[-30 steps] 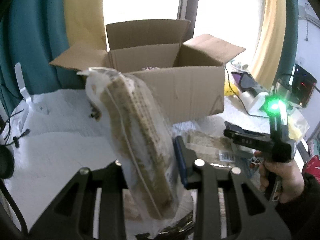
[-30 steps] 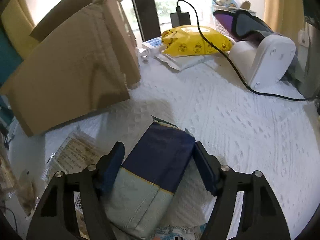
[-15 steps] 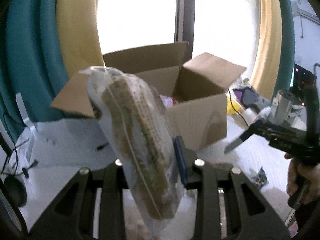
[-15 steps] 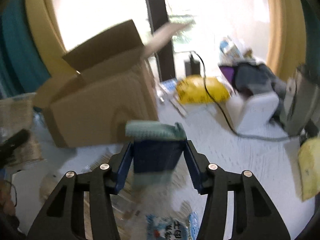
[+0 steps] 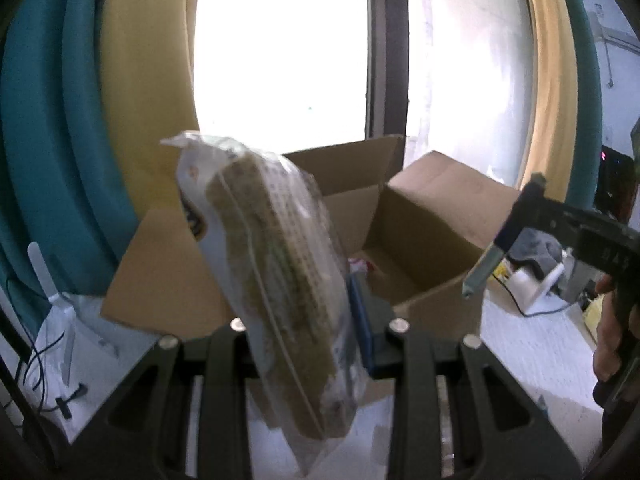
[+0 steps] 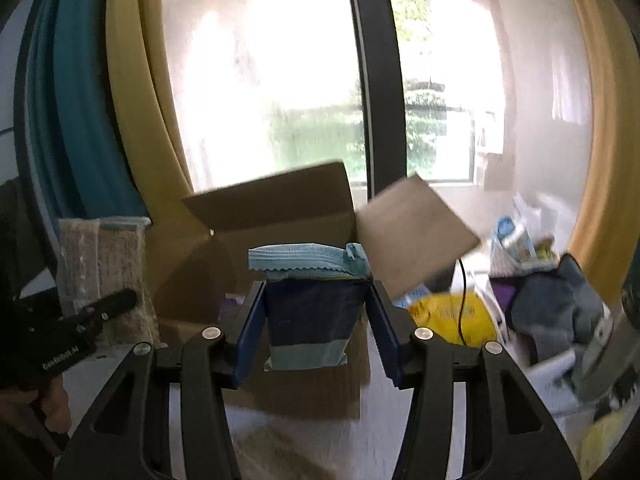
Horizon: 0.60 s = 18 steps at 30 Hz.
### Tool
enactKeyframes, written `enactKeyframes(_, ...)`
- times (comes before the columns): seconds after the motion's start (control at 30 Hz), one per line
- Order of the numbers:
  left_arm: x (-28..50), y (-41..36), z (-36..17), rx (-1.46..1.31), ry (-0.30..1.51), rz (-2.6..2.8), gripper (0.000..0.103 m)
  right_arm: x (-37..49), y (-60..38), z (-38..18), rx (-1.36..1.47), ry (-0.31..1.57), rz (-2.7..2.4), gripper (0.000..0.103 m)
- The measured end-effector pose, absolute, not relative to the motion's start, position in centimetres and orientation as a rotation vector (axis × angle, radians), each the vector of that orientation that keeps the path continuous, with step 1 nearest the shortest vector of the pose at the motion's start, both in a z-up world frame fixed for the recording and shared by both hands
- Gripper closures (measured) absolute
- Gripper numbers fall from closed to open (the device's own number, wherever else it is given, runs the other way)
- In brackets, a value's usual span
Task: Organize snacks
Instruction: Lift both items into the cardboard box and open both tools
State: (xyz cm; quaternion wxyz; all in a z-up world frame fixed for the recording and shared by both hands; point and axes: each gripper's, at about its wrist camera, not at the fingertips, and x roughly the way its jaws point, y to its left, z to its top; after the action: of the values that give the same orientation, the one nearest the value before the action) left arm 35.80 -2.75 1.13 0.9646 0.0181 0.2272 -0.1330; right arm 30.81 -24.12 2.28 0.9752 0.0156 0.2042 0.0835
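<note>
Cardboard box (image 5: pixel 420 240), flaps open, stands on the white textured table cover (image 5: pixel 532 344) ahead of both grippers; some packets already lie inside.

Risks: the clear packet of brown wafer-like bars (image 5: pixel 280 280) is long and held near its lower part, so most of its length leans up and to the left, unsupported. It could pivot or slip in the slick film if swung quickly. Its top could also catch the near left flap (image 5: pixel 160 280) on the way in. The navy-and-light-blue snack pouch (image 6: pixel 310 312) stands upright with its crimped top above the pads; a soft pouch may sag or drop short of the box if let go too early. Both packets heading for one opening risks a collision between the tools.

Tool state: the left gripper (image 5: pixel 308 332) is pinched almost fully together on the clear packet. The right gripper (image 6: pixel 312 332) is at a moderate width, its blue pads (image 6: pixel 250 336) flanking the pouch and carrying it clear of the table.
</note>
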Motion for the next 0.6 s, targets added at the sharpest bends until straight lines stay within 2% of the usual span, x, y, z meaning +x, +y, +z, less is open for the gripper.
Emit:
enactKeyframes(0.37,42.7,-2.9,0.9,0.015,0.495,-0.254,0.07,36.8,-23.3,3.5,0.004,0.402,0.142,0.05)
enactKeyframes(0.43,43.7,-2.7,0.7,-0.006,0.504,-0.244,0.062,38.2,-22.9,3.0,-0.014,0.432,0.134,0.049)
enactKeyframes(0.5,44.6,-2.3,0.6,-0.029,0.509,-0.208,0.052,39.3,-22.3,2.5,-0.039,0.469,0.13,0.045)
enactKeyframes(0.53,44.7,-2.0,0.7,-0.042,0.508,-0.202,0.048,39.5,-22.1,2.1,-0.046,0.476,0.126,0.036)
enactKeyframes(0.57,44.7,-1.9,0.8,-0.051,0.502,-0.202,0.039,39.7,-22.0,2.0,-0.043,0.472,0.128,0.027)
enactKeyframes(0.6,44.4,-1.7,1.0,-0.058,0.493,-0.201,0.031,39.7,-21.9,1.9,-0.035,0.469,0.127,0.025)
